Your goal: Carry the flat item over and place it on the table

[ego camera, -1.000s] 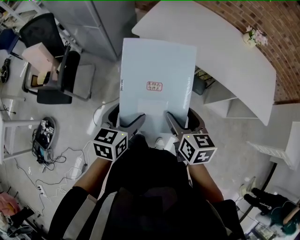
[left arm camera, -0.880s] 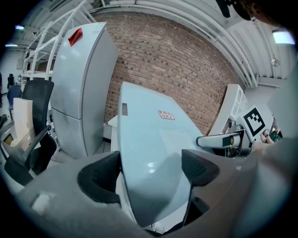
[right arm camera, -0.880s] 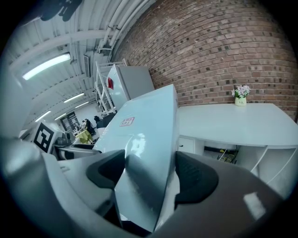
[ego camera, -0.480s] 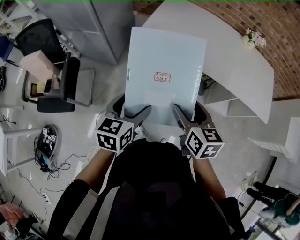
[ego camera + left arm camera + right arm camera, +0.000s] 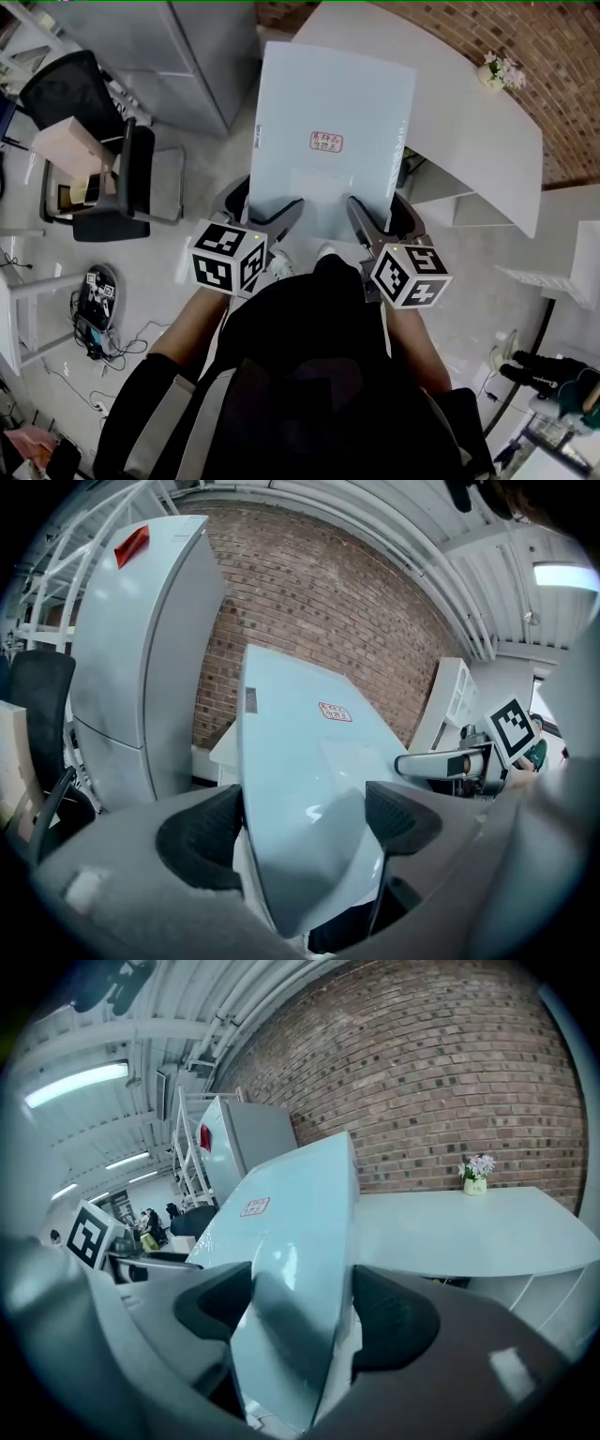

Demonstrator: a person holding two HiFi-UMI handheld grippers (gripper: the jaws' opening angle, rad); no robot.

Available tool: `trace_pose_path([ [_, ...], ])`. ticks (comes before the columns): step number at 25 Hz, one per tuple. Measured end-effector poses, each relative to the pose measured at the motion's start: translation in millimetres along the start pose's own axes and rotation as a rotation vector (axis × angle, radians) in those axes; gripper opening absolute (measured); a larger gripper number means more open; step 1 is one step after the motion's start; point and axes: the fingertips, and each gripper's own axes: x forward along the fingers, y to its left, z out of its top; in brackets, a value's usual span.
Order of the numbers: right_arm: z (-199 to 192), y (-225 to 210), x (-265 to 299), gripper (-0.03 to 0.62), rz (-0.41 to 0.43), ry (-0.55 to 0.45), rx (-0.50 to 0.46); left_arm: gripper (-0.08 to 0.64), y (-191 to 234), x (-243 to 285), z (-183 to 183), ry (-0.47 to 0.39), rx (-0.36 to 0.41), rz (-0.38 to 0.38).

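The left gripper [image 5: 258,210] and the right gripper [image 5: 382,212] each clamp their jaws on the near edge of the pale blue board [image 5: 328,103], held in the air beside the white table [image 5: 473,122].

Glossy smooth pale-blue board [image 5: 328,141]

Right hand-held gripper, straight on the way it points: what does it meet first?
Probably the white table, dead ahead of the right hand-held gripper, with the flat panel it clamps leading. Height is unclear: it may clear the tabletop and reach the brick wall instead.
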Motion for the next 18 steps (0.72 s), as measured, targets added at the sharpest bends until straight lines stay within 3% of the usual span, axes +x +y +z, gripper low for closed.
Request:
trace_pose_path([
  [18,38,-50,78,0.341,0.029,0.018,0.048,0.425,36,79,43,0.051,0.01,0.038],
])
